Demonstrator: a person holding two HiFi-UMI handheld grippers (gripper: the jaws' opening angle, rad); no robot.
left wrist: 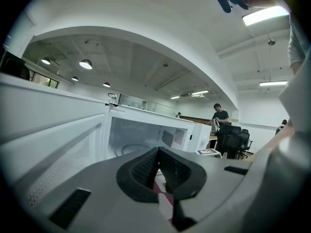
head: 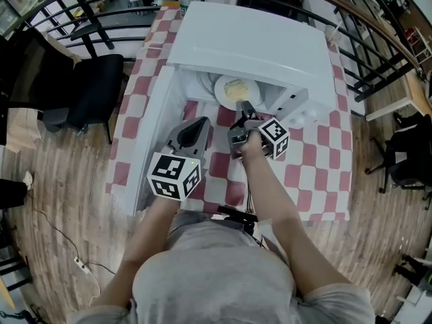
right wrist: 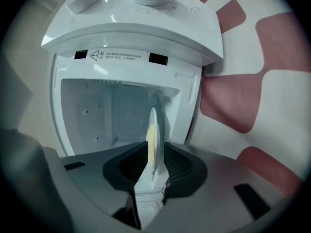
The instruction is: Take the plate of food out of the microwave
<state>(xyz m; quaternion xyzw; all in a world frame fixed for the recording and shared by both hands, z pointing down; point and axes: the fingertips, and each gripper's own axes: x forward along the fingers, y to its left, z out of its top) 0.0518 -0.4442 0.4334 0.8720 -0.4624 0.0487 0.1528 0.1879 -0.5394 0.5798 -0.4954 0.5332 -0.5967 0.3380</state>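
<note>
The plate (head: 233,90) with its pale yellow food (head: 237,86) is not out yet. It lies just inside the mouth of the white microwave (head: 250,42), its far half under the oven's roof.

At the plate's 6 o'clock, the right gripper (head: 244,109) has its jaws a little apart around the near rim. The right gripper view shows the rim edge-on between the pads, with no sign that they press on it, so I judge the grasp is lined up but not made.

The door (head: 152,133) is swung fully open at the plate's 9 o'clock, so that step is done. At 7 o'clock the left gripper (head: 201,123) hangs over the checked cloth (head: 317,167), jaws together on nothing.

What is left is to clamp the rim, draw the plate out level and set it down.
</note>
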